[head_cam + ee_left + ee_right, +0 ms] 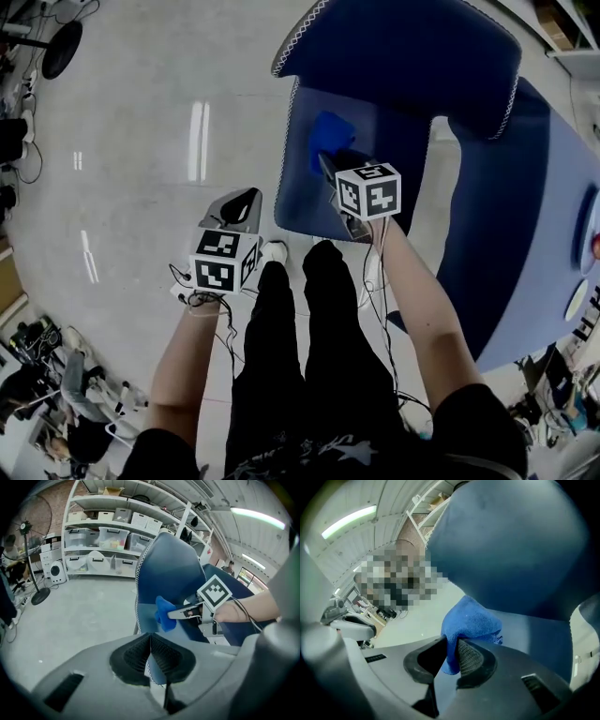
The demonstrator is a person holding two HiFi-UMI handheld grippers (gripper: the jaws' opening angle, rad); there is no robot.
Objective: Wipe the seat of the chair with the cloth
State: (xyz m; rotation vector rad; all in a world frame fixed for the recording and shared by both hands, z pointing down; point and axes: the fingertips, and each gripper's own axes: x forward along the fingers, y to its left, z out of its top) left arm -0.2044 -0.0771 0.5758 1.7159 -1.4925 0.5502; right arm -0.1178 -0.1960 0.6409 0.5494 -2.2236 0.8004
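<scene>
A dark blue chair stands ahead of me, its seat edged with pale stitching. My right gripper is shut on a bright blue cloth, which hangs over the left half of the seat; whether it touches the seat I cannot tell. The right gripper view shows the cloth pinched between the ribbed pads, bunched in front of the backrest. My left gripper hovers over the floor left of the chair, shut with nothing in it. From it I see the cloth and the right gripper.
A blue-covered table stands to the right of the chair. Shelving with storage bins lines the far wall, and a standing fan is at the left. Cables and equipment lie along the left floor edge. My legs stand just before the seat.
</scene>
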